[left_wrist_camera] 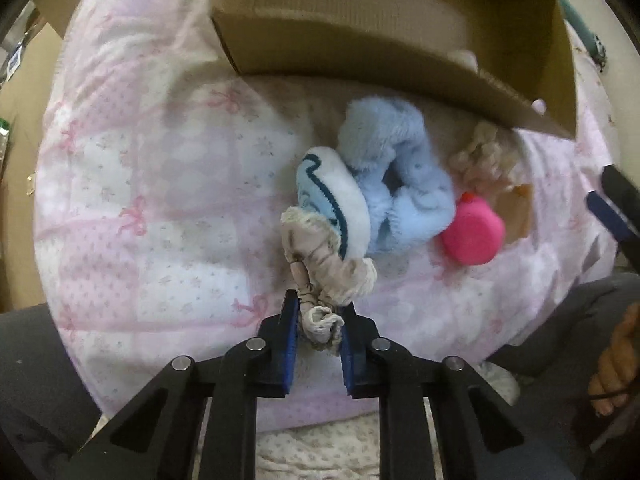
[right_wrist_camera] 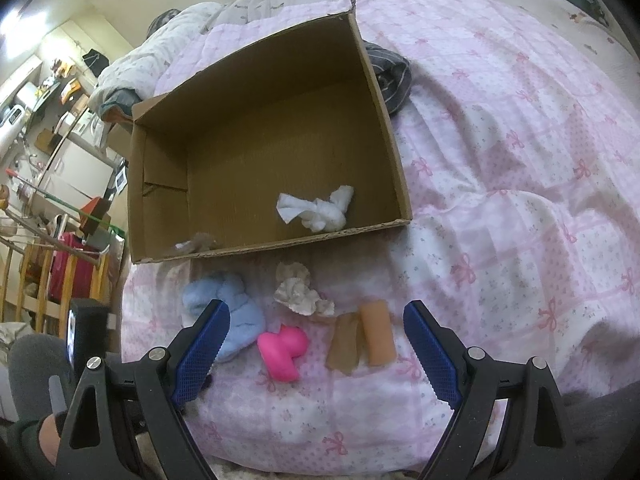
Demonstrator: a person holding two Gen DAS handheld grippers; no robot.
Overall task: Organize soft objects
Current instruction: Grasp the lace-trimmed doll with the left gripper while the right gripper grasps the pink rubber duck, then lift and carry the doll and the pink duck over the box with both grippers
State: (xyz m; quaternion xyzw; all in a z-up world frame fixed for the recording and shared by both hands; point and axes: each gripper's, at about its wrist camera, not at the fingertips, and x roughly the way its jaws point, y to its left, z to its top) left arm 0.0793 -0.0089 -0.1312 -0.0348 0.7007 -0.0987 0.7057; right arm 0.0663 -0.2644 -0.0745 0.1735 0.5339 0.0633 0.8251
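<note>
A: Left wrist view?
B: Left gripper clamped on a beige scrunchie, pinched between the blue pads. Just ahead of the fingertips, a white and blue plush piece lying against a fluffy blue toy. Ahead and right, a pink rubber duck — beyond it, a second pale scrunchie. Farther ahead, the cardboard box, all on the pink quilt.
A: Right wrist view?
B: Right gripper spread wide, nothing between the pads. Between the fingers, the pink duck and rolled tan stockings. By the left finger, the blue toy. Ahead, the open box — inside it, a white cloth.
</note>
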